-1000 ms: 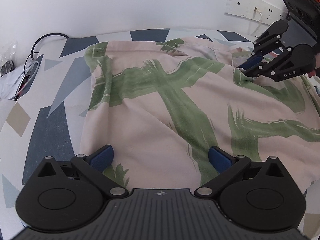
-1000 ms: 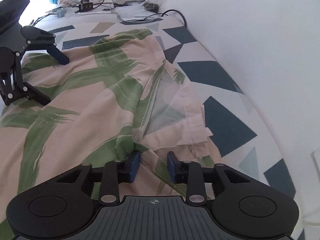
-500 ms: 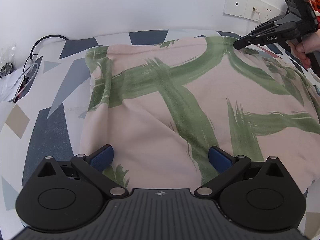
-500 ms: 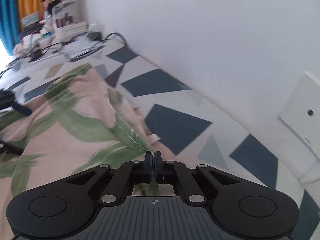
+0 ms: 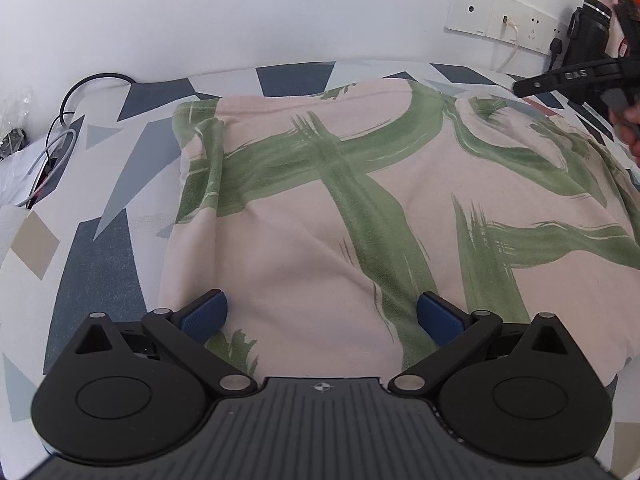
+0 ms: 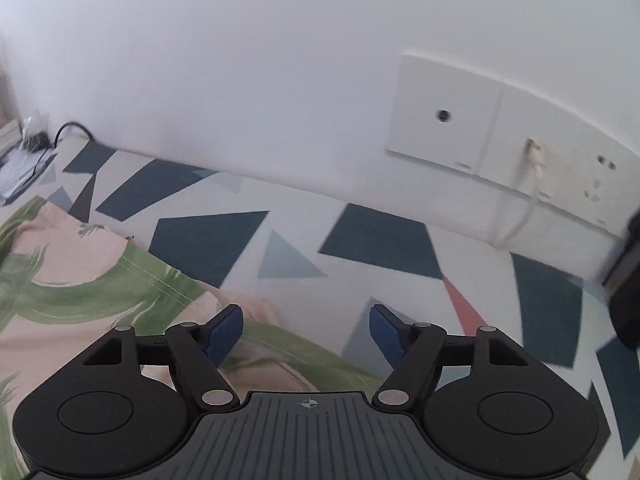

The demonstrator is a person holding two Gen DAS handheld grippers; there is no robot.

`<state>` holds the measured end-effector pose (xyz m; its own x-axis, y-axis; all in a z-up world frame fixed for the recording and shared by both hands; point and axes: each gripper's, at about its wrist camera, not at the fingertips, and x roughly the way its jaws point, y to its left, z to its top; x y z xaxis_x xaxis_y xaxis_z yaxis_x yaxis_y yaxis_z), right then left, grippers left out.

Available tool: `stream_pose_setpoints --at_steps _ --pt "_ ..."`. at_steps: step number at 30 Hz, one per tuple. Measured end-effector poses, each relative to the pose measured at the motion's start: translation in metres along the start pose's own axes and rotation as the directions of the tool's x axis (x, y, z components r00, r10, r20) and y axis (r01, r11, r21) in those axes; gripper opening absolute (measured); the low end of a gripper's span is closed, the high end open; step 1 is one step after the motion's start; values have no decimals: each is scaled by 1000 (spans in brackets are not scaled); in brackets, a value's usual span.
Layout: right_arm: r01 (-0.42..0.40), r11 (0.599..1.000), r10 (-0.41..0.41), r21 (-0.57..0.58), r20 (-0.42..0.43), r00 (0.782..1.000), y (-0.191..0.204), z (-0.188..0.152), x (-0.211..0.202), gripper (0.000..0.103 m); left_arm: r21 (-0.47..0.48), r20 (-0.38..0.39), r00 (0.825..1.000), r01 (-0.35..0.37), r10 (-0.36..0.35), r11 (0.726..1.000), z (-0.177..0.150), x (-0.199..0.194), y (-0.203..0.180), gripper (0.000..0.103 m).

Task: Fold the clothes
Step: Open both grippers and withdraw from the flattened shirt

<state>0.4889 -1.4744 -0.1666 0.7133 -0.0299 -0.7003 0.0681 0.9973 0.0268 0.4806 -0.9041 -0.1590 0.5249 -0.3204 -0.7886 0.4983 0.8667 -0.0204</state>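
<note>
A cloth with blue, grey and tan shapes (image 5: 100, 264) covers the desk. On the white wall (image 5: 240, 12) at two o'clock sits a socket plate (image 5: 496, 20) with a white cable (image 5: 510, 50). Black and grey cords (image 5: 60, 136) lie at nine o'clock.

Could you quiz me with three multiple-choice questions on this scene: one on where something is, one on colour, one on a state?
1. The garment lies on:
A. a bare wooden floor
B. a patterned cloth surface
C. a chair

2. The brush strokes on the garment are:
A. green
B. red
C. black

3. The right gripper is:
A. clamped on fabric
B. gripping a cable
C. open, gripping nothing

Answers: 1 B, blue and grey shapes show around it. 2 A, green on pink. 3 C, its jaws are opening and the pads stand apart.
</note>
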Motion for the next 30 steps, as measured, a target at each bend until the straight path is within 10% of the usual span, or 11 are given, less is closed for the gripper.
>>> stream_pose_setpoints --at_steps 12,14,15,24,26,30 --pt "79 987 -66 137 -100 993 -17 -100 -80 45 6 13 1000 4 -5 1000 -2 0 0 103" --pt "88 987 -76 133 -90 993 -10 -104 -82 4 7 10 1000 5 -5 1000 -2 0 0 103" --pt "126 984 -116 123 -90 989 -8 -104 -82 1 8 8 1000 5 -5 1000 -2 0 1 103" --pt "265 883 -260 387 -67 963 -53 -118 -110 6 12 6 1000 9 -9 1000 -3 0 1 103" --pt "194 894 -189 403 -53 981 -47 -122 -123 36 13 9 1000 10 -10 1000 -3 0 1 103" --pt "145 945 -126 294 -82 989 -13 -128 -129 46 15 14 1000 12 -12 1000 -4 0 1 103"
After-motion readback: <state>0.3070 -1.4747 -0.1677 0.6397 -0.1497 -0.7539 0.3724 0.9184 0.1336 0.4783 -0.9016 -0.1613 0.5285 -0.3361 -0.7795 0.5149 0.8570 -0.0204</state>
